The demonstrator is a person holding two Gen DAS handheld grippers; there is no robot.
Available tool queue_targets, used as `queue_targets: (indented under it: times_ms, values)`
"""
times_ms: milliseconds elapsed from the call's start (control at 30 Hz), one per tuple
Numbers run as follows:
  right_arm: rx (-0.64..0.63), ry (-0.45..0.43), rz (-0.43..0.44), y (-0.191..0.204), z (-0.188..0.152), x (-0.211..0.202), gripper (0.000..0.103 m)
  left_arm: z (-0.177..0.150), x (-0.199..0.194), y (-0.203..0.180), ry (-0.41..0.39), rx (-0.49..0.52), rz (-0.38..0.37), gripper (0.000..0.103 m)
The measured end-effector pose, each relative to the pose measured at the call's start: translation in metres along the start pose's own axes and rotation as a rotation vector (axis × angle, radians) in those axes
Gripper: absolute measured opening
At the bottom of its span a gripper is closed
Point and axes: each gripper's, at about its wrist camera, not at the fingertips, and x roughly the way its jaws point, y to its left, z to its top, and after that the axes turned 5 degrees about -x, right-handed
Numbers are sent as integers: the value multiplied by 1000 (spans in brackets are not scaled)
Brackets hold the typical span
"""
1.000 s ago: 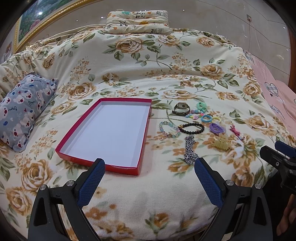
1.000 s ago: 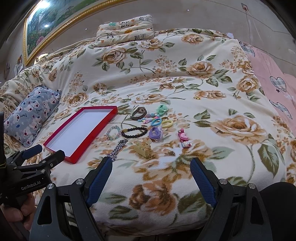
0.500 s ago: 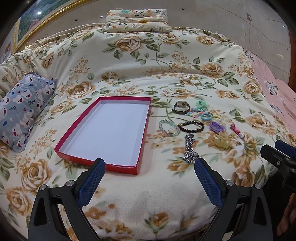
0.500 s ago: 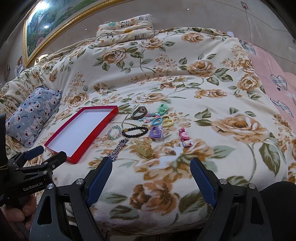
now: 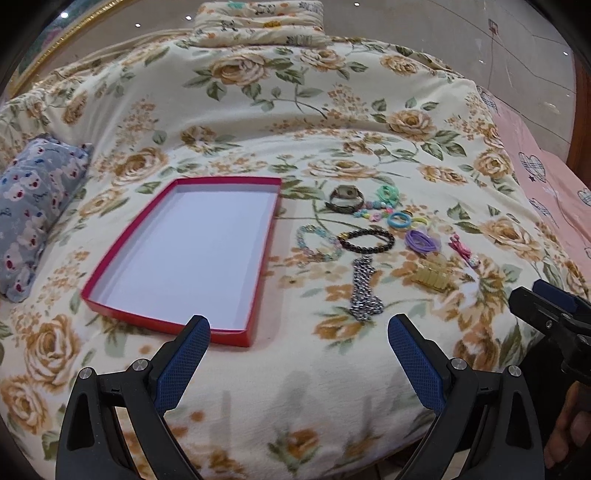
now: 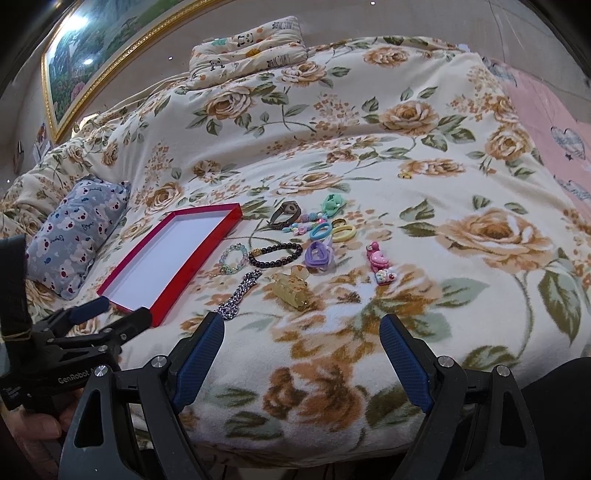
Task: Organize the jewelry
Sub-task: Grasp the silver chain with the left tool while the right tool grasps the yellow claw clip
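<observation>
A shallow red tray [image 5: 258,258] with a white floor lies empty on the floral bedspread; it also shows in the right wrist view [image 6: 221,229]. Right of it lie a silver chain [image 5: 364,290], a black bead bracelet [image 5: 365,240], a pastel bead bracelet [image 5: 317,243], a watch [image 5: 345,197], coloured hair ties [image 5: 400,220], a purple scrunchie [image 5: 421,240], a yellow claw clip [image 6: 291,286] and pink hair clips [image 6: 378,264]. My left gripper [image 5: 298,330] is open and empty, just in front of the tray's near right corner. My right gripper [image 6: 301,326] is open and empty, in front of the claw clip.
A grey bear-print pillow [image 5: 33,206] lies left of the tray. A panda-print pillow [image 5: 258,22] sits at the bed's far end. A pink sheet [image 5: 546,184] borders the right side. A framed painting [image 6: 110,48] hangs behind. The bed's front edge is right below both grippers.
Both grippers have moved forward toward the bed, so the tray and jewelry appear a little closer. Both stay open. Nothing on the bed has moved.
</observation>
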Motion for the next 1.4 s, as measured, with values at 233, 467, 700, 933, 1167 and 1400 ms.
queue_targets:
  times_ms: [233, 467, 700, 933, 1167, 1400]
  values:
    - [26, 32, 55, -10, 9, 14, 86, 16, 24, 1, 53, 25, -39, 96]
    - [31, 84, 116, -13, 20, 40, 77, 28, 54, -2, 99, 41, -55, 92]
    - [45, 139, 175, -13, 30, 70, 65, 36, 81, -11, 136, 71, -77, 88]
    - [77, 206, 200, -20, 30, 95, 56, 41, 112, -14, 199, 90, -100, 74]
    - [95, 233, 204, -25, 30, 106, 55, 46, 135, -20, 233, 115, -143, 45]
    - [94, 235, 210, -26, 29, 113, 43, 46, 137, -18, 230, 125, -202, 12]
